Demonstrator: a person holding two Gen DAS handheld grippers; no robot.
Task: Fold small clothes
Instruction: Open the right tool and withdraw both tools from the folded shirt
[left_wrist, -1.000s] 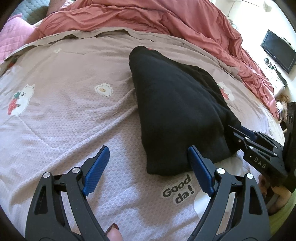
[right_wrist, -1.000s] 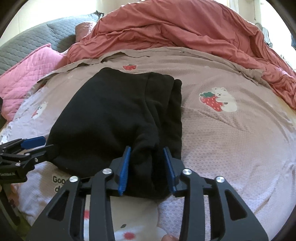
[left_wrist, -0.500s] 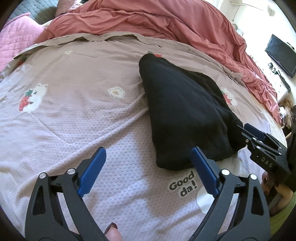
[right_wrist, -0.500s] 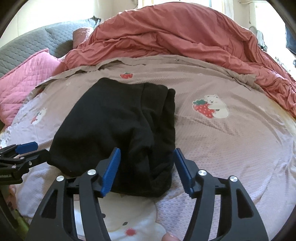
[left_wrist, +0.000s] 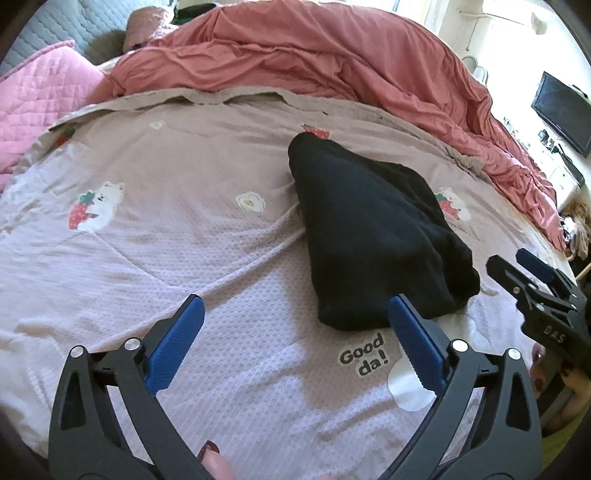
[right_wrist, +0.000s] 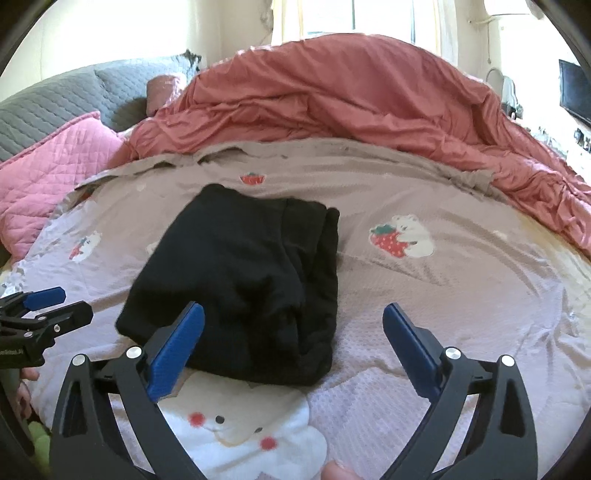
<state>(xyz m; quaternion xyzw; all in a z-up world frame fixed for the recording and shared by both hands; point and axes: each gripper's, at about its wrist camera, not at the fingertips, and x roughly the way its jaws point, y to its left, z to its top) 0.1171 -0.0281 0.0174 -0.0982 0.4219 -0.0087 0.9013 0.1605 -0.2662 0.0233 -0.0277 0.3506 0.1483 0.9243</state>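
Both sets of jaws spread wide, having just been opening, with nothing gripped. Right gripper (right_wrist: 291, 343) just clear of the near edge of the folded black garment (right_wrist: 243, 280): left blue pad (right_wrist: 173, 350) overlapping that edge in view, right pad over bare bedspread (right_wrist: 424, 280), no pad pressing the cloth. Left gripper (left_wrist: 295, 343) off to the garment's near left corner, one blue pad (left_wrist: 413, 347) just beside that corner, the other well apart over the bedspread. Garment lying flat as a compact folded stack on the mauve bedspread, between a strawberry print beyond it and a "Good da!" print (left_wrist: 364, 354) plus a white bear face (right_wrist: 236, 424) nearer than it. Strawberry-and-bear print (right_wrist: 402, 236) to the garment's right. Rumpled salmon duvet (right_wrist: 351, 96) heaped well beyond the garment; pink quilted pillow (right_wrist: 48, 177) beyond and to its left.
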